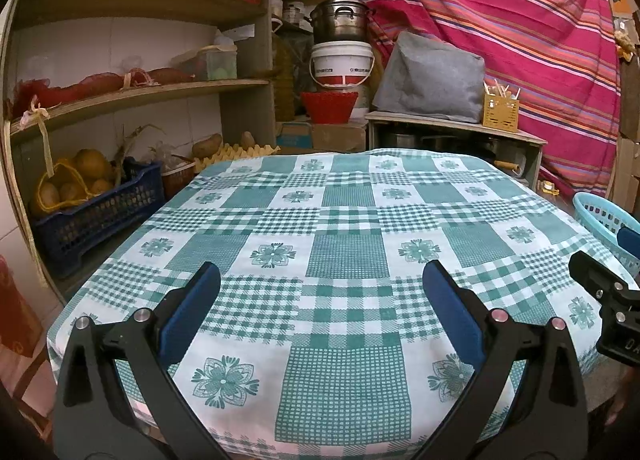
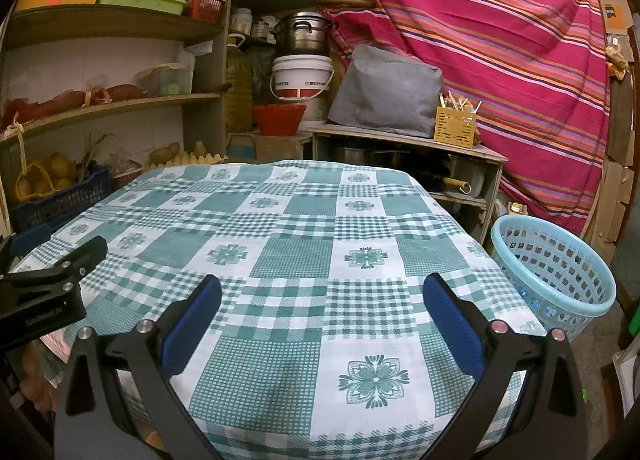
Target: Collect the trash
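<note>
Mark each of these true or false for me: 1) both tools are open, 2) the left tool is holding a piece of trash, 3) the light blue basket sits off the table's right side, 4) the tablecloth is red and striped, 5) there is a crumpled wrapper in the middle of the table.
1) True. The left tool and the right tool both have their fingers spread wide.
2) False. Nothing sits between its fingers.
3) True. The light blue basket stands beside the table's right edge, lower than the tabletop.
4) False. The tablecloth is a green and white check with flower motifs; the red striped cloth hangs behind.
5) False. No wrapper shows on the cloth in either view.
</note>
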`<state>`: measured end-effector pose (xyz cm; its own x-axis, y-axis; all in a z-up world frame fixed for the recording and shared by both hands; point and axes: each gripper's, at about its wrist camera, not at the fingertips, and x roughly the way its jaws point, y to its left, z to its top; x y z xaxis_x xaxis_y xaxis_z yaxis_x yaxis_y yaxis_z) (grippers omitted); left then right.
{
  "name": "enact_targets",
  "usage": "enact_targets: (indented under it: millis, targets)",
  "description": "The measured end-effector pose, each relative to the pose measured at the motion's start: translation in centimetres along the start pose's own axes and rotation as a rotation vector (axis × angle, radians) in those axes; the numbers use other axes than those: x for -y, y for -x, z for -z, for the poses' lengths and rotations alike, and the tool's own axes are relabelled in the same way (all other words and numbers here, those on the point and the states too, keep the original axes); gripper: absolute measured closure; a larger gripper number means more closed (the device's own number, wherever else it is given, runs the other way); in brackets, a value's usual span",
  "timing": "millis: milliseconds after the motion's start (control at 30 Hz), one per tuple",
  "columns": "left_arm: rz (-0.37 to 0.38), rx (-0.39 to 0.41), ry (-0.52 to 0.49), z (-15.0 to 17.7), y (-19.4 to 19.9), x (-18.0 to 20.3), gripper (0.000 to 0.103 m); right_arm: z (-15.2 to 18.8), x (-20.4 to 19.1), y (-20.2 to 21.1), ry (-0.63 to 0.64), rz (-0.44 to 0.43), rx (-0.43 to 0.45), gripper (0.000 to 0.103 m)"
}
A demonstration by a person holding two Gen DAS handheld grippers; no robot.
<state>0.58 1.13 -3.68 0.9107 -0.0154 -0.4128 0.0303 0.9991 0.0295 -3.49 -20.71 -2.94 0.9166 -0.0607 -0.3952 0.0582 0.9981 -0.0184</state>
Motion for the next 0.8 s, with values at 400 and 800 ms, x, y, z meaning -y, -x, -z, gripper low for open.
enact_targets:
  millis: [400,800]
  targets:
    - [-0.004,0.002,-0.004,0.02,-0.05,0.02,0.005,-0.01,0.01,0.05,0.000,0.000,0.001,0.005]
    - [-0.017,0.022,0.003,-0.39,0.18,-0.42,0.005,-0.06,0.79,-0.25,0.000,0.008,-0.001,0.005]
